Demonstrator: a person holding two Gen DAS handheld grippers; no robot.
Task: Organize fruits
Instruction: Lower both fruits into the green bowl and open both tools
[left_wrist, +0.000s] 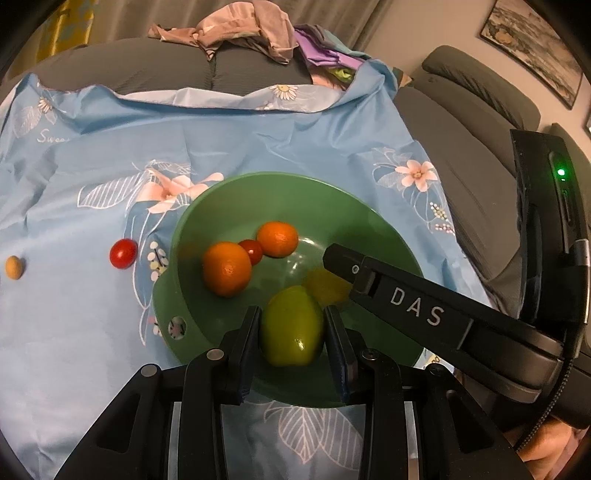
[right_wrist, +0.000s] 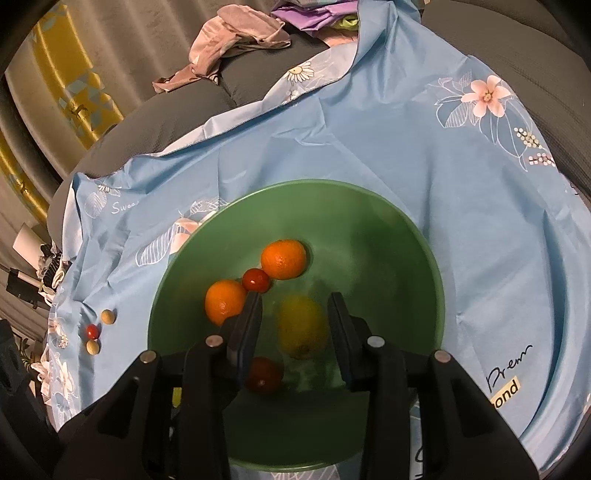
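Left gripper (left_wrist: 291, 328) has a green fruit (left_wrist: 291, 325) between its pads — jaws narrowed onto it, both pads touching its sides, held over the near part of the green bowl (left_wrist: 369, 221). Right gripper (right_wrist: 293, 325) hangs over the same bowl with jaws partly open; a blurred yellow fruit (right_wrist: 301, 326) shows in the gap, but the pads stand clear of it, so nothing is gripped. The blur reads like the fruit is dropping or rolling in the bowl, though that is a guess.

Already in the bowl: two oranges (left_wrist: 227, 267) (left_wrist: 277, 239) with a small tomato (left_wrist: 252, 251) touching between them, and another red tomato (right_wrist: 263, 374) near the right gripper's left finger. Still out on the blue flowered cloth (left_wrist: 92, 155), left of the bowl: a red tomato (left_wrist: 123, 253) and two small tan fruits (right_wrist: 108, 316) (right_wrist: 92, 347), close together, well apart from the bowl.

Step in hand: dropping fruit into the bowl — the task looks past halfway. Next move calls for the left jaws to widen and let the green fruit down gently, clear of the oranges, then a reach out left for the small loose ones. Those are tiny and round, so they will likely roll on soft cloth; a centred, low pinch is needed.
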